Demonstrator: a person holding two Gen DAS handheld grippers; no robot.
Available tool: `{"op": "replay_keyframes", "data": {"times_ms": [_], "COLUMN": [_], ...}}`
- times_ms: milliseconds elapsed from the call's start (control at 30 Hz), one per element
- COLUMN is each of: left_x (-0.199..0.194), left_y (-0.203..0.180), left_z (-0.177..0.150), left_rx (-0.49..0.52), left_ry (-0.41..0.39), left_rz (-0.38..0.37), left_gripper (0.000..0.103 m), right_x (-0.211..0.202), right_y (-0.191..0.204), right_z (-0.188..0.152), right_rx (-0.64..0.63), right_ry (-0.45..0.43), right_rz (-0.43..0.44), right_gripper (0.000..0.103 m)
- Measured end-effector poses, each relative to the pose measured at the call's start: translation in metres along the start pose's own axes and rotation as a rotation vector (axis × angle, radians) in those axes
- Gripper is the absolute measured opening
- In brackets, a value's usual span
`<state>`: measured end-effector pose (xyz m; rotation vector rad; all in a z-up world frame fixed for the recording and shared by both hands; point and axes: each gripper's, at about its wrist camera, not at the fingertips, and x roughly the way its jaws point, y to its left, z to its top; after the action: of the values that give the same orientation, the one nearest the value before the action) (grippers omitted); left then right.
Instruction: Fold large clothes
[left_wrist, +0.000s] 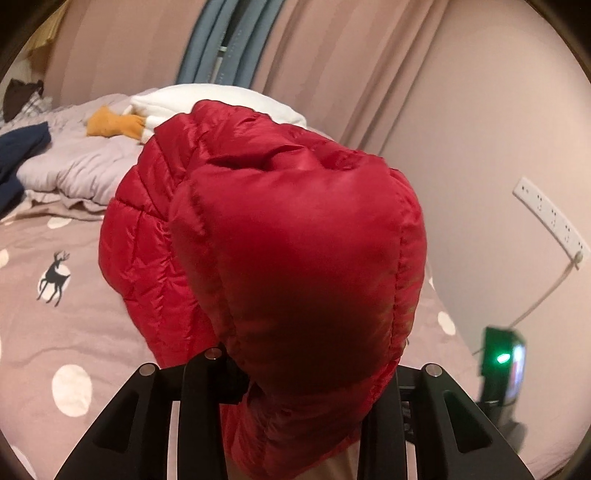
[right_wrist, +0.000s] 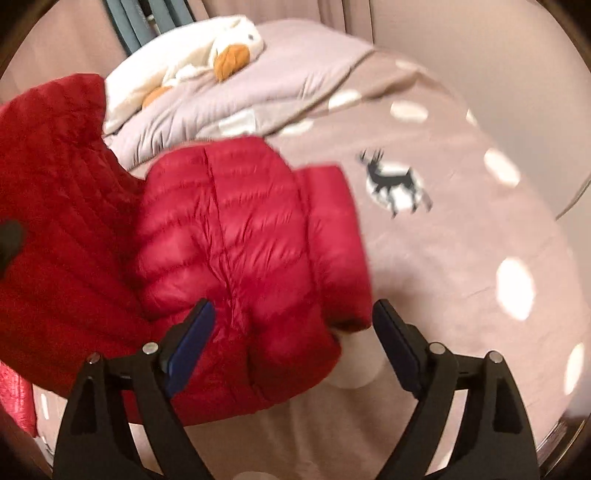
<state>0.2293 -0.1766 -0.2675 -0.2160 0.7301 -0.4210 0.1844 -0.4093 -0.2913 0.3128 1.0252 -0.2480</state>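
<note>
While the left gripper (left_wrist: 295, 373) pinches the jacket (left_wrist: 280, 236), keep the right gripper (right_wrist: 295, 347), jaws spread, clear above the bed (right_wrist: 461, 240).

Fig.: item counts, both views. Jacket (left_wrist: 280, 236), red, quilted: 1. Grippers: 2, i.e. left gripper (left_wrist: 306, 369) and right gripper (right_wrist: 293, 328), w/ 2 fingers each. Bed (left_wrist: 74, 332): 1. Deer prints (right_wrist: 391, 181) on the sheet: 1 per view. Duvet (left_wrist: 81, 162), lilac: 1. Plush duck (right_wrist: 207, 55), white w/ orange parts: 1. Navy garment (left_wrist: 18, 147): 1. Power strip (left_wrist: 546, 214) on wall: 1. Device w/ green light (left_wrist: 502, 358): 1.
</note>
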Motion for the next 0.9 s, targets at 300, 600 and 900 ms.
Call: {"op": "replay_keyframes", "data": {"times_ms": [300, 600, 900], "left_x": [0.025, 0.063, 0.125], "left_y": [-0.014, -0.03, -0.012], "left_z": [-0.003, -0.023, -0.079], "left_rx": [0.017, -0.077, -0.3], "left_ry": [0.101, 0.264, 0.457], "left_rz": [-0.033, -0.145, -0.424], "left_gripper": [0.04, 0.059, 0.065], "right_x": [-0.048, -0.074, -0.092], "right_y": [-0.033, -0.04, -0.051], "right_z": [0.031, 0.049, 0.054], "right_rx": [0.039, 0.013, 0.038], "right_ry": [-0.077, -0.113, -0.136], "right_rz": [-0.007, -0.087, -0.105], "right_gripper": [0.089, 0.089, 0.089]}}
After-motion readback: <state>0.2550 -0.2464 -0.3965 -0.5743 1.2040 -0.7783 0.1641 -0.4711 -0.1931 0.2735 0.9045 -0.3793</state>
